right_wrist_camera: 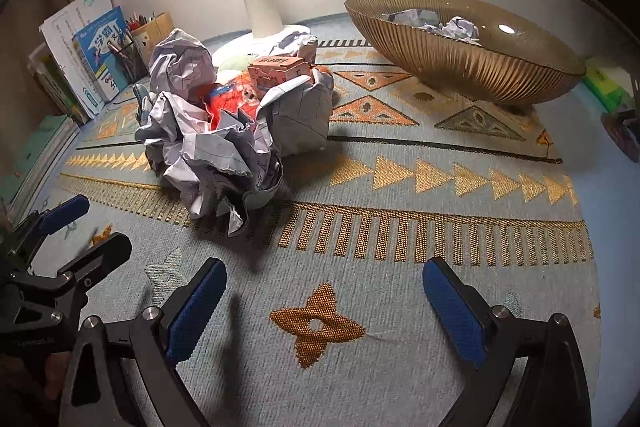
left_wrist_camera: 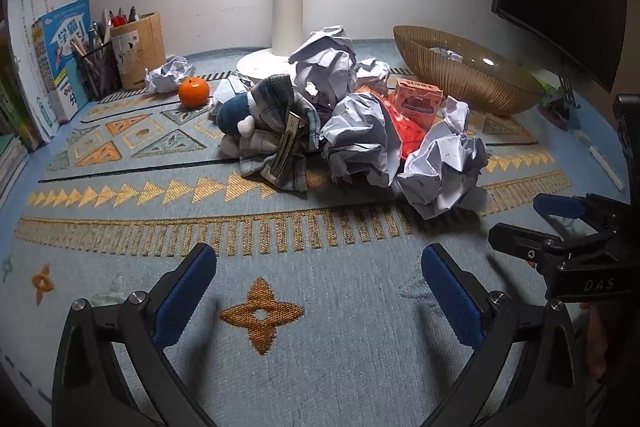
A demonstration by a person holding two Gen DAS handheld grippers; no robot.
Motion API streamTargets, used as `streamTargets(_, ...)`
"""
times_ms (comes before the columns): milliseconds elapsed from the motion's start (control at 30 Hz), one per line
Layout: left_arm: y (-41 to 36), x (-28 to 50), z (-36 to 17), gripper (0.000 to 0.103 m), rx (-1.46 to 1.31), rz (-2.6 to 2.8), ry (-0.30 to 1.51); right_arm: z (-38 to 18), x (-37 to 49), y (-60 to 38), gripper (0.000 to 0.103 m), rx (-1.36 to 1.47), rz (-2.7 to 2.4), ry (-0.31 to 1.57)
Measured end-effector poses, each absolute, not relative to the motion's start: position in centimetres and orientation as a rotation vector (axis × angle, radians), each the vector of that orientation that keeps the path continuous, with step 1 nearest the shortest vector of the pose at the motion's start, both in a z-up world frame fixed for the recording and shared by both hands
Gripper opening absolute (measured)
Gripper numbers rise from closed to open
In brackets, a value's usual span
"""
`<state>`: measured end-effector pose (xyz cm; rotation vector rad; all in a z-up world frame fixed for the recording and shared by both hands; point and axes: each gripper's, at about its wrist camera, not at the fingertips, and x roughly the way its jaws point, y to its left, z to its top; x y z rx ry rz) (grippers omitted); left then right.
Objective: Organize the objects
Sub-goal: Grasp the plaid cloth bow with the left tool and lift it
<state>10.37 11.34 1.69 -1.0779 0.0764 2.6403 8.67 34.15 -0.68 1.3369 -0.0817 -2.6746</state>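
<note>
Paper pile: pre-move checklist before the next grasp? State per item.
1. Left gripper open, nothing held: ok.
2. Right gripper open, nothing held: ok.
3. Nearest crumpled paper unobstructed on its near side: ok.
4. Gold bowl has room; only a few paper balls inside: ok.
5. Orange packet and pink box free to lift: not ok, wedged among paper.
6. Whether the hair clip is fastened to the plaid cloth: cannot tell.

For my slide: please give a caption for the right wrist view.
Open right claw faces crumpled paper beside a gold bowl.
</note>
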Motion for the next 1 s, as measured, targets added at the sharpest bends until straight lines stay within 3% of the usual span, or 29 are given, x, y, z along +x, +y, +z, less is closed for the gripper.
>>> streamTargets(133,8.7,9.0,2.8,0.102,-1.039,2.678,-0.098,-0.7,8.6,33.7,0.099,1.345,-2.675,-0.050)
streamTargets(233,7.8,6.4,3.8,0.101,-1.048,2.757,-0.087,-0.7,8.5,33.9,0.099,1.334,-2.664,-0.069)
streamTargets(300,7.9,4.7,4.0,0.093,-1.049,2.735,-0.094,-0.6,8.5,34.1,0.099,1.327,-2.660,-0.089)
streamTargets(367,8.6,3.0,3.6,0.076,-1.104,2.729,-0.048,-0.6,8.5,34.2,0.099,1.323,-2.657,-0.100)
streamTargets(533,10.7,0.7,2.2,0.076,-1.150,2.655,-0.025,-0.7,8.4,34.2,0.101,1.324,-2.650,-0.097)
streamTargets(867,7.7,0.3,1.2,0.076,-1.178,2.464,-0.448,-0.7,8.4,34.0,0.103,1.326,-2.643,-0.094)
streamTargets(1000,9.0,0.0,1.7,0.076,-1.197,2.475,-0.450,-0.6,8.4,34.1,0.103,1.323,-2.642,-0.102)
